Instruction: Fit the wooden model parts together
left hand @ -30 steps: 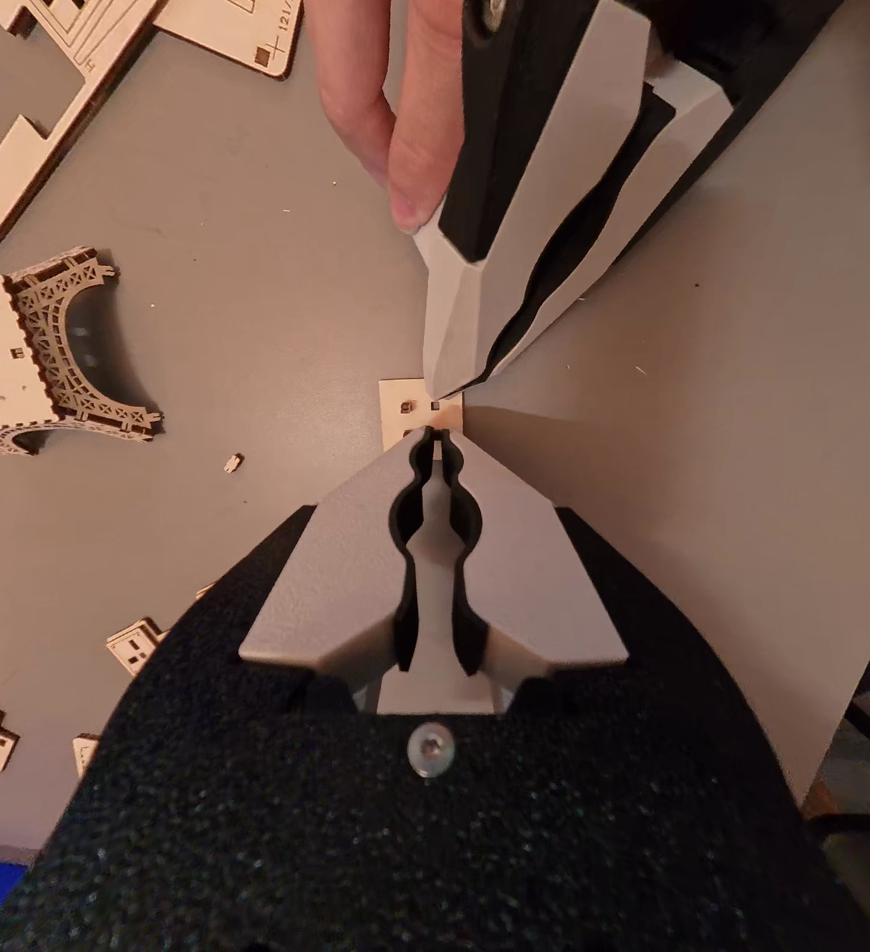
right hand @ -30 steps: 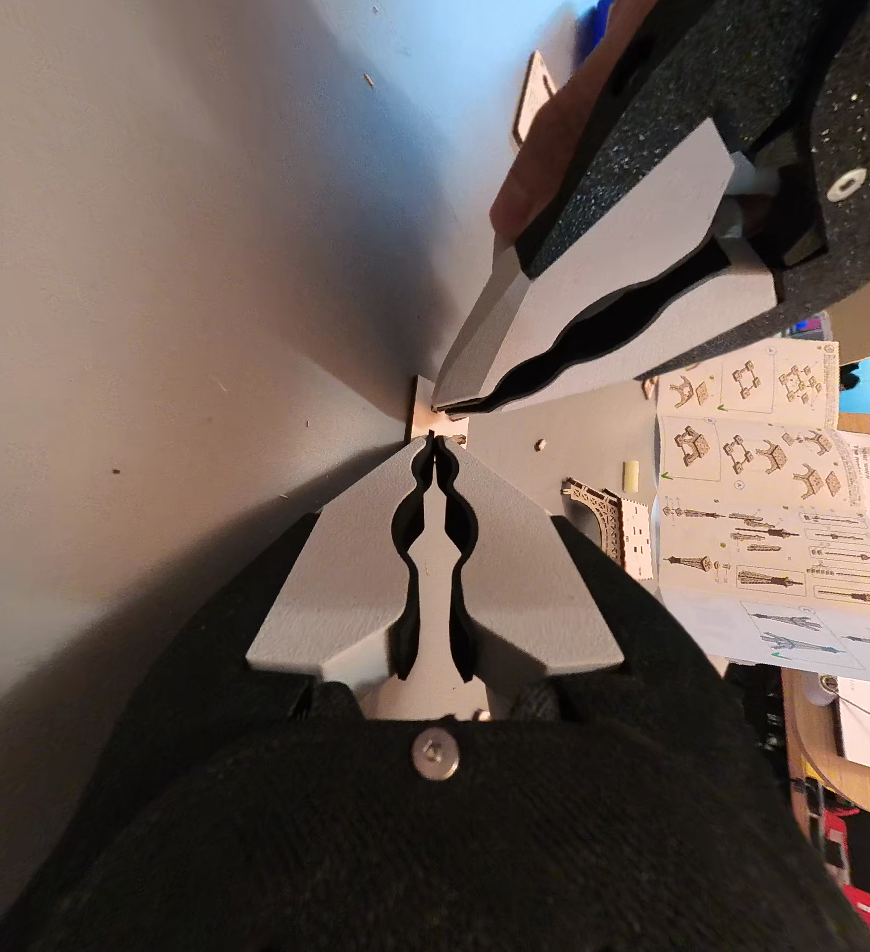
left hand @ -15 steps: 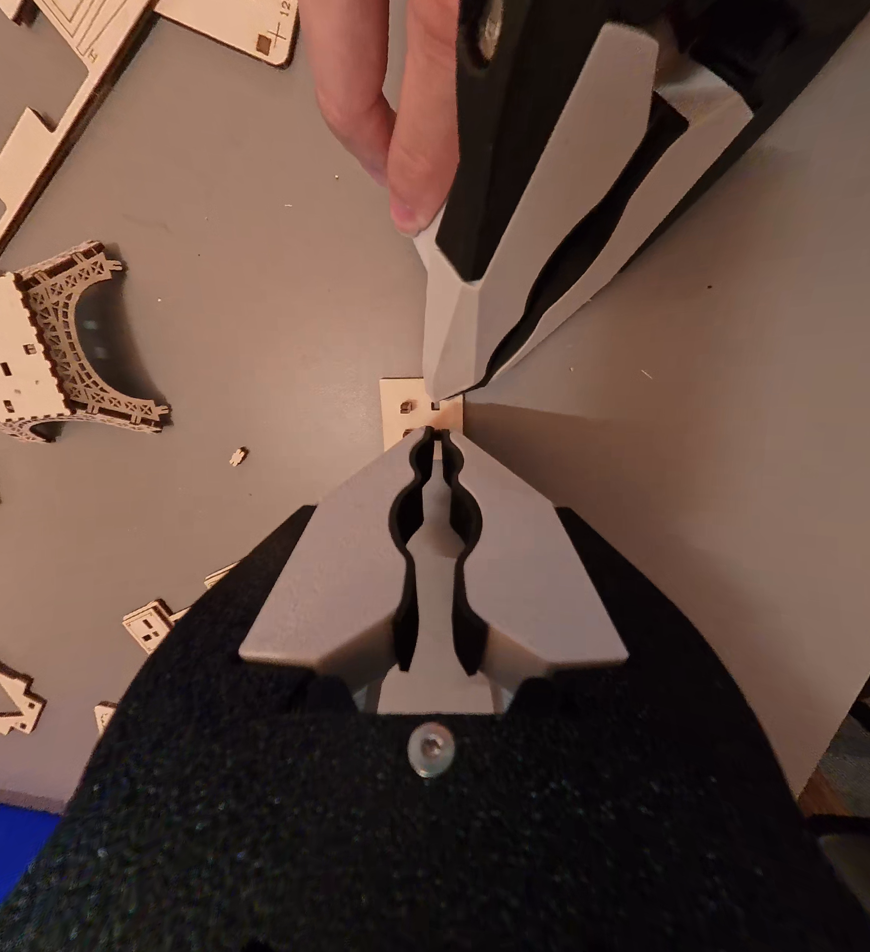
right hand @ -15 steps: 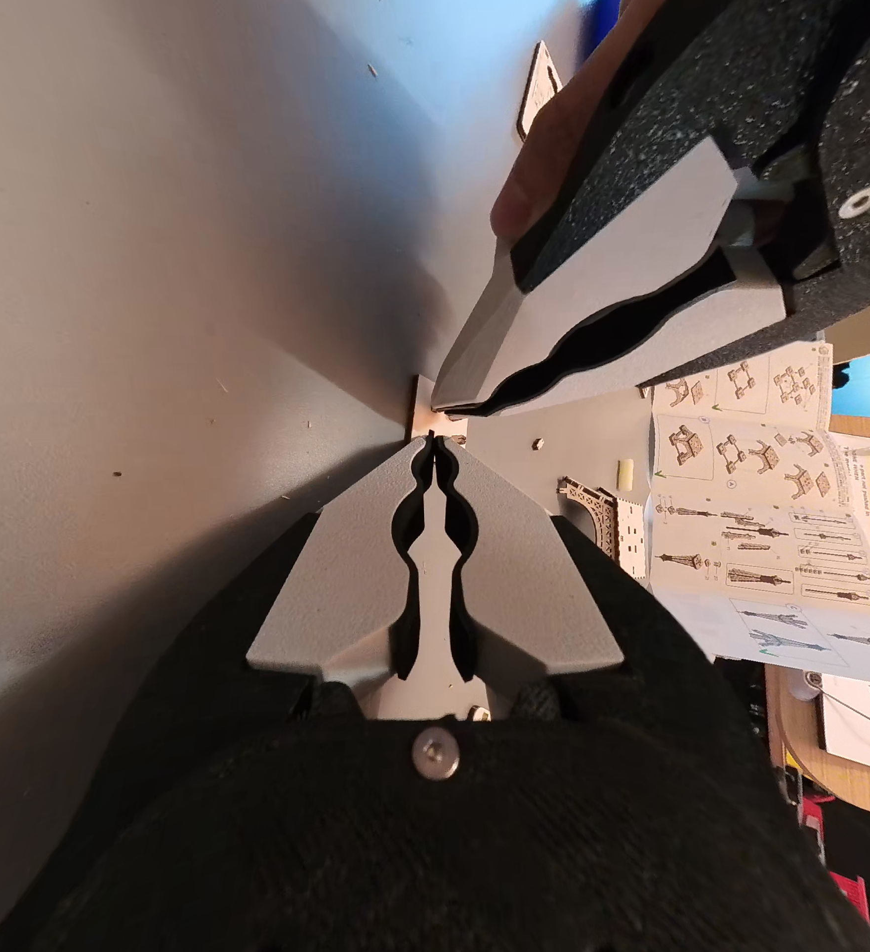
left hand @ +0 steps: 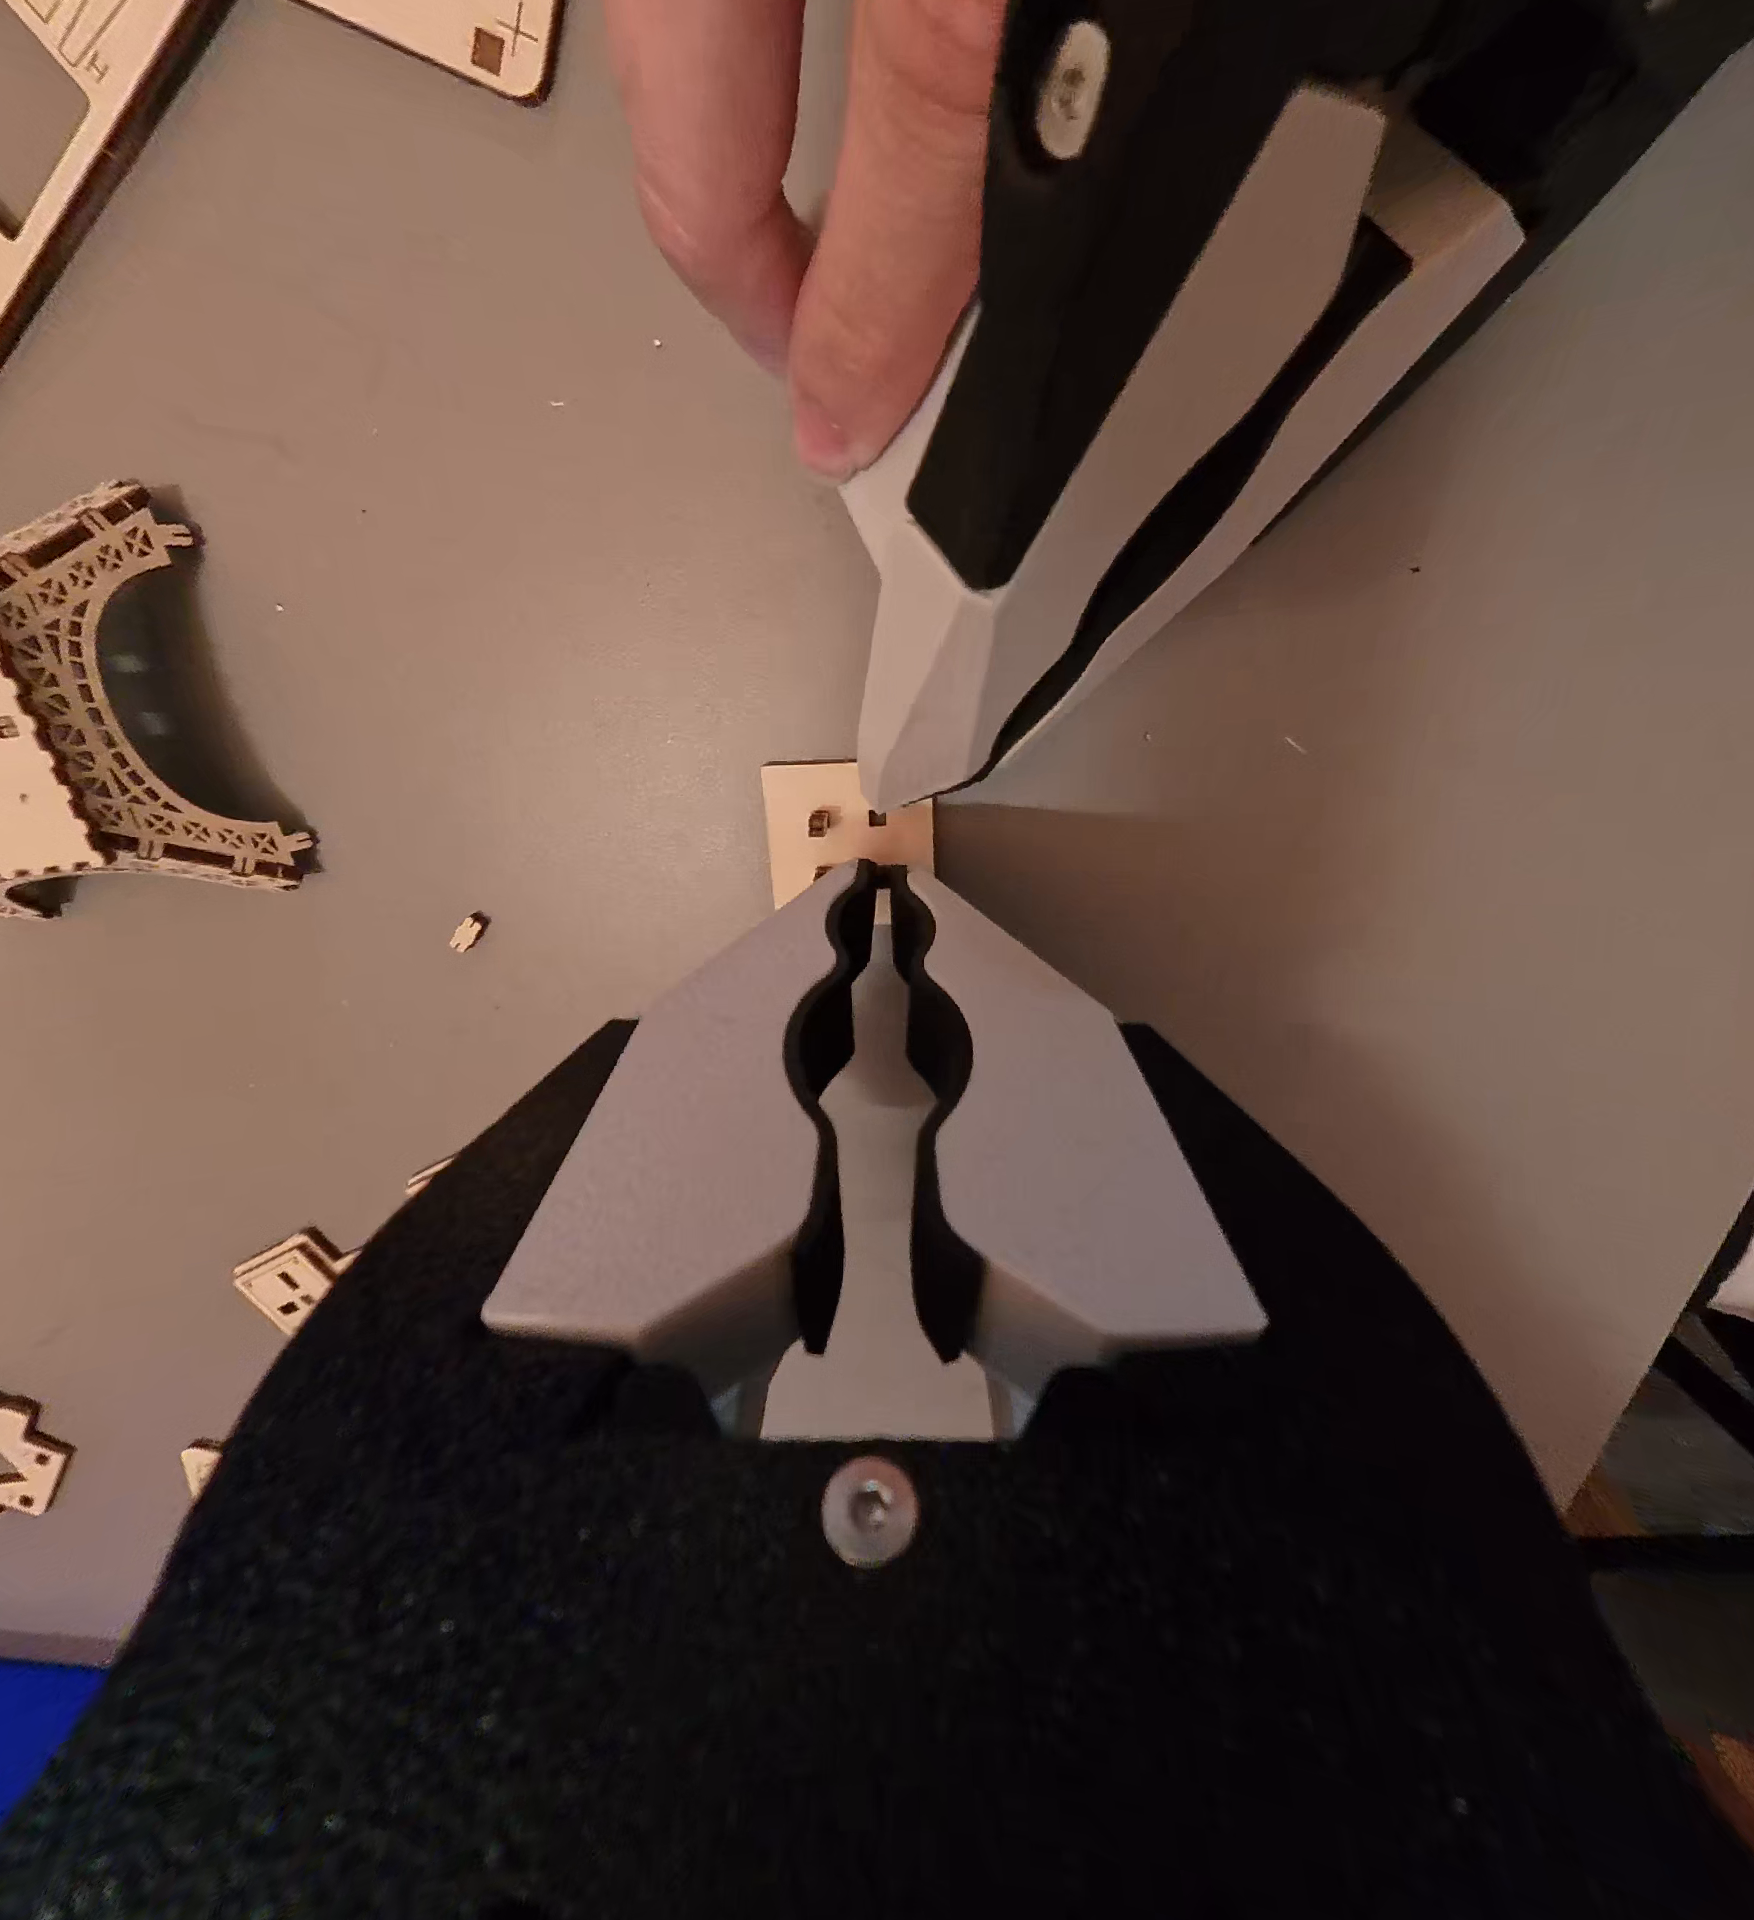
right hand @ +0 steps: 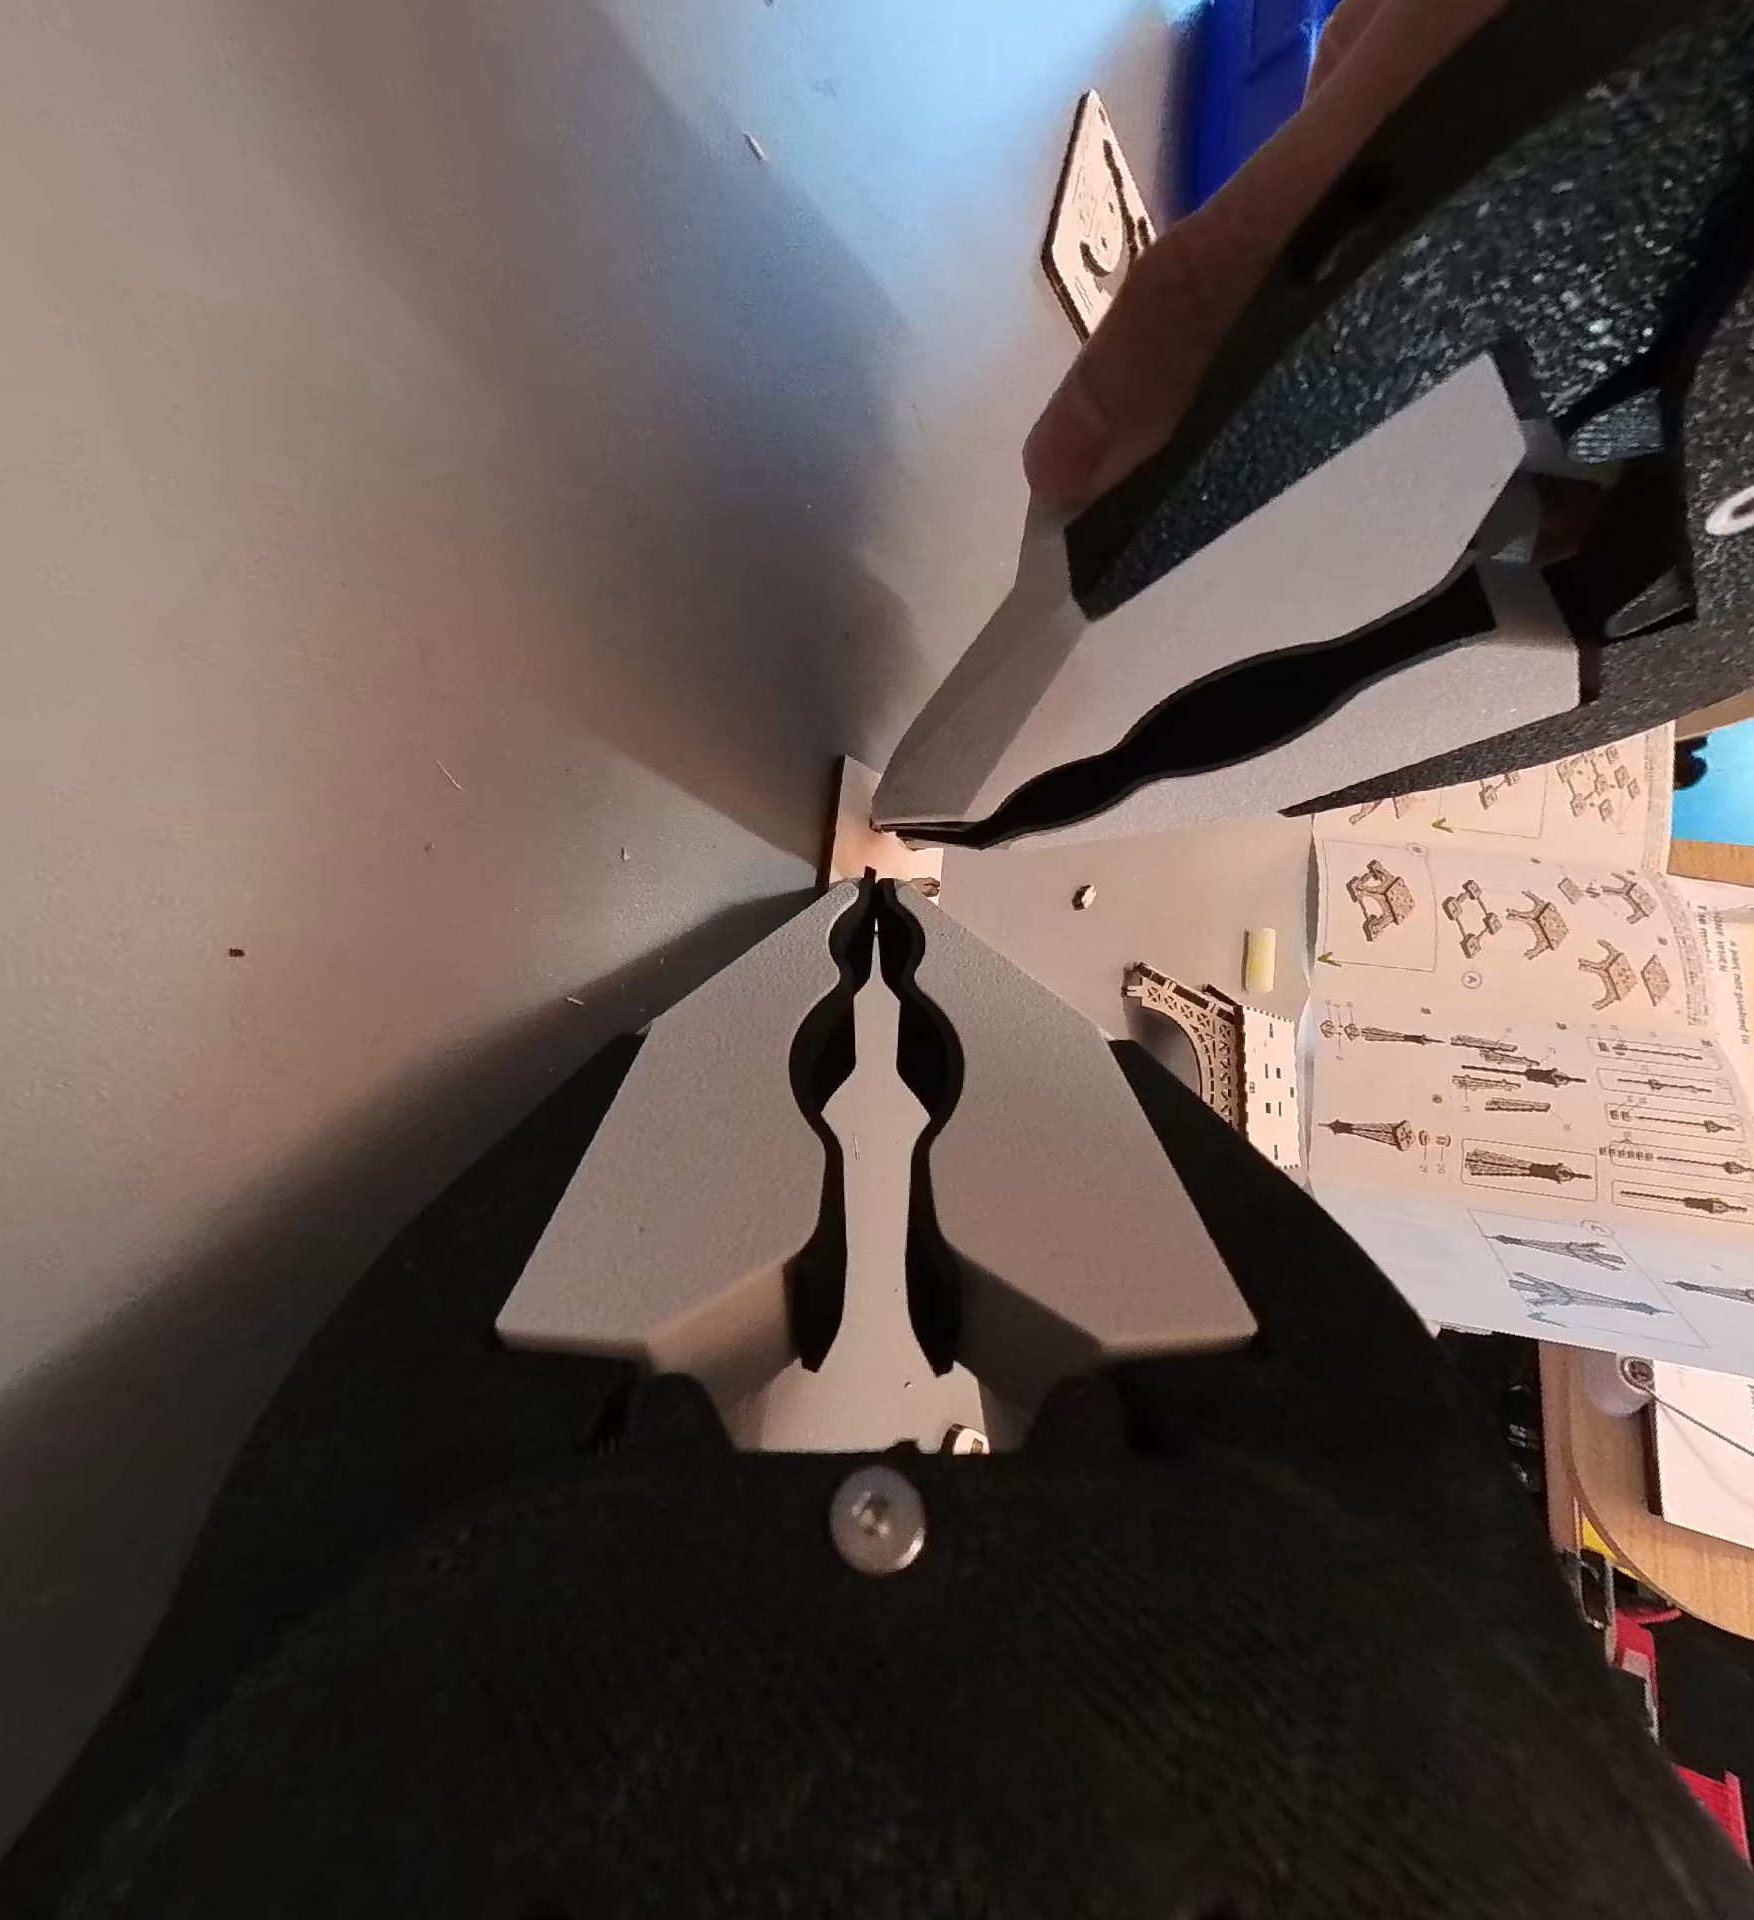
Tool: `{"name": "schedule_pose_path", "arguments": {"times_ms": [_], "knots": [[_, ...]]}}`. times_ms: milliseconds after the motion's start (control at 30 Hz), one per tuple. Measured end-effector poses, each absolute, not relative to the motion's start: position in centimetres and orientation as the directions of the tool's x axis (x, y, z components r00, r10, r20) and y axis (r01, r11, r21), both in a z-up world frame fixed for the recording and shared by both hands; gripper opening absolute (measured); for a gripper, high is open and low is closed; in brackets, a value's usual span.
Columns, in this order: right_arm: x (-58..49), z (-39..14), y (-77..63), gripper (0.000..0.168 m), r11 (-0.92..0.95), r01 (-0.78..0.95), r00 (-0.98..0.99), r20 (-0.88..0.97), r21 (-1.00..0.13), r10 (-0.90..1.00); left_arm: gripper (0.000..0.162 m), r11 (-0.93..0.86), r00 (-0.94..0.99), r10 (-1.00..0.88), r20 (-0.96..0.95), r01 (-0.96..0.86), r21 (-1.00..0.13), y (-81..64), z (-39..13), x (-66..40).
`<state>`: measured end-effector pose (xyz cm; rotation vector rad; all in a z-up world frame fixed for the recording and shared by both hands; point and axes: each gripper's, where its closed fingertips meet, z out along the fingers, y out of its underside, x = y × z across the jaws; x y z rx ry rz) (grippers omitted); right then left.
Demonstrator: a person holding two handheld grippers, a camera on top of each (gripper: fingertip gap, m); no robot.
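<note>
1. Grey tabletop (left hand: pixel 457 540) fills both wrist views, strewn with pale laser-cut wooden pieces; an open instruction sheet (right hand: pixel 1538 1039) lies at the right edge of the right wrist view.

2. At centre frame in both views sits the small wooden plate (left hand: pixel 811 821), a thin pale square with tiny slots, caught between two converging gripper tips.

3. From the bottom of its own view, the left gripper (left hand: pixel 881 881) has its jaws drawn nearly together, and they appear clamped on the plate's near edge.

4. Entering from the upper right of the left wrist view, the right gripper (left hand: pixel 904 800) has its jaws closed to a sliver at the plate; whether a second tiny part sits between them is too small to tell. A hand (left hand: pixel 831 229) steadies that gripper from above.

5. Lying flat, or close to it, the plate shows its broad face to the left wrist camera; it looks roughly square, so no long axis can be read, and much of it is hidden by the tips.

6. Judged from its thinness, the plate is light, stiff and brittle at the slots; an edge grip near a corner, with gentle pressure, seems the safe hold.

7. An arched lattice tower base (left hand: pixel 94 707) rests at the left edge of the left wrist view, well apart from the plate; loose offcuts (left hand: pixel 286 1273) lie in the lower left.
</note>
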<state>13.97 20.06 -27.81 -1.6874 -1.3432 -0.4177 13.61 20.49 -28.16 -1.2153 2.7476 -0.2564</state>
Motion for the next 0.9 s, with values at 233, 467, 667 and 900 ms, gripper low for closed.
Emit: {"name": "schedule_pose_path", "arguments": {"times_ms": [233,467,667,900], "knots": [[14.04,-27.89,20.27,0.000,0.005,0.893,0.361,0.721,-0.450,0.592,0.001,0.579,-0.616,-0.786,0.057,-0.764,-0.284,20.49,-28.16,13.65],[14.03,-27.89,20.39,0.000,0.006,0.889,0.365,0.717,-0.458,0.594,0.001,0.548,-0.614,-0.785,0.078,-0.748,-0.375,20.47,-28.14,13.70],[13.93,-27.89,20.40,0.000,0.005,0.886,0.370,0.713,-0.464,0.595,0.001,0.566,-0.624,-0.779,0.060,-0.741,-0.361,20.50,-28.16,13.69],[13.88,-27.89,20.37,0.000,0.002,0.881,0.378,0.707,-0.472,0.599,0.001,0.594,-0.633,-0.774,-0.008,-0.721,-0.357,20.56,-28.18,13.69]]}}
